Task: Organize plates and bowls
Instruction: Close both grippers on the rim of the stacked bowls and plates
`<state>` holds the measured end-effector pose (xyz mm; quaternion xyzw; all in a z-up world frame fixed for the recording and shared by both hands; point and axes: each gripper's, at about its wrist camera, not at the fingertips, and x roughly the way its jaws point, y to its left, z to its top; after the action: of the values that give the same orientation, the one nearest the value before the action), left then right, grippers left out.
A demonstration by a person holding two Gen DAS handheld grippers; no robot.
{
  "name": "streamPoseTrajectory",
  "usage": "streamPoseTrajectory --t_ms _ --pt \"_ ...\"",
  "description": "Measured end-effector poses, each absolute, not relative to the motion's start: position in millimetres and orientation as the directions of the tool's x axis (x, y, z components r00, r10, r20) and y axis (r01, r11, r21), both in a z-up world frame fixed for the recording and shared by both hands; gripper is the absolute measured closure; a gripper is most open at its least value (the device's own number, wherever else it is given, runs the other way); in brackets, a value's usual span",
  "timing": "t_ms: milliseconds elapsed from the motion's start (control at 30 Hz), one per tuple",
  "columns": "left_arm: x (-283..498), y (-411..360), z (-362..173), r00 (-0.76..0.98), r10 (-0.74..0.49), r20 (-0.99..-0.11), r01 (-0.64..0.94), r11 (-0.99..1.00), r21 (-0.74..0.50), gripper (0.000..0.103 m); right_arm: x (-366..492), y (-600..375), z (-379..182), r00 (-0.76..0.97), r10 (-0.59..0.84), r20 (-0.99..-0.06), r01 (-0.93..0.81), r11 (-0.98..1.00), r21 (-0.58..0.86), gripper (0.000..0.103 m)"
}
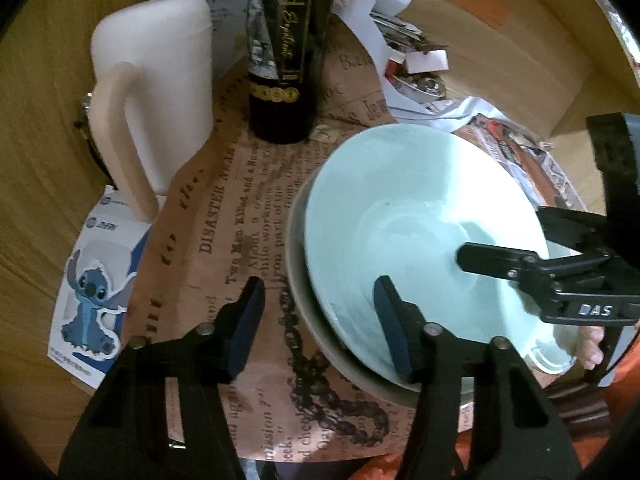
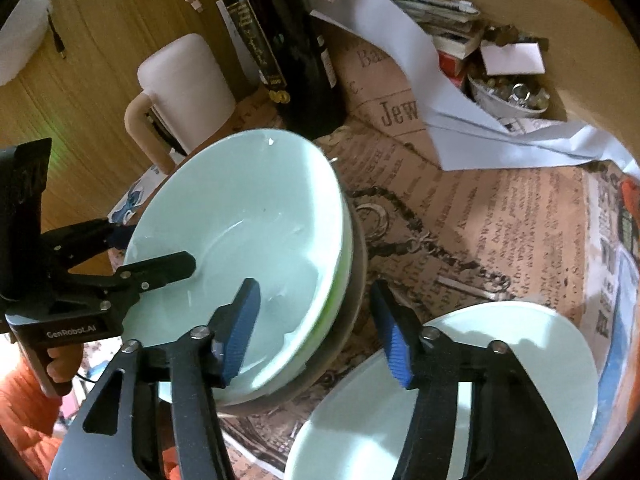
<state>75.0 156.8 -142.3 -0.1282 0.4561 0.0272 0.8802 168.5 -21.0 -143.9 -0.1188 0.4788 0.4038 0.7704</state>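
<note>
Left tongs: my left gripper [image 1: 320, 324] straddles the near-left rim of the pale green bowl [image 1: 420, 232]; one pad inside the bowl, the other outside over the paper. Pads not seen pressing; jaws released.
Right tongs: my right gripper [image 2: 320, 332] straddles the opposite rim of the same bowl [image 2: 240, 240]; left pad inside it, right pad outside. Also released, nothing clenched.
Pale green bowl: between my two tongs, tilted, nested in a grey bowl [image 1: 304, 320] beneath it.
Grey bowl: under the green one, its rim showing just beside my left tongs' inner pad.
Pale plate [image 2: 500, 380]: flat on the paper, right of and below my right tongs.
Newsprint paper [image 1: 240, 220]: covers the table under everything.
Dark bottle [image 1: 284, 60]: upright, beyond the bowls, ahead of my left tongs.
White jug [image 1: 160, 88]: upright, left of the bottle.
Cartoon sticker card [image 1: 96, 280]: far left of my left tongs.
Small dish of trinkets [image 2: 508, 96]: far ahead-right of my right tongs.
</note>
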Motion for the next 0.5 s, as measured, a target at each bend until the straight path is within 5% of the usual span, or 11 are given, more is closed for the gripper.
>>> streamPoseTrajectory --t_ms 167,500 --pt "77.3 152.8 -142.2 0.57 -0.115 -0.814 -0.14 0.962 -0.234 0.063 166.9 -16.5 -148.3 0.2 0.51 -0.837 -0.741 0.637 0.212 0.058" --pt "80.4 143.3 -140.4 0.556 -0.06 -0.829 -0.162 0.97 -0.179 0.067 165.1 -18.5 -150.0 0.239 0.509 -0.827 -0.719 0.665 0.202 0.066"
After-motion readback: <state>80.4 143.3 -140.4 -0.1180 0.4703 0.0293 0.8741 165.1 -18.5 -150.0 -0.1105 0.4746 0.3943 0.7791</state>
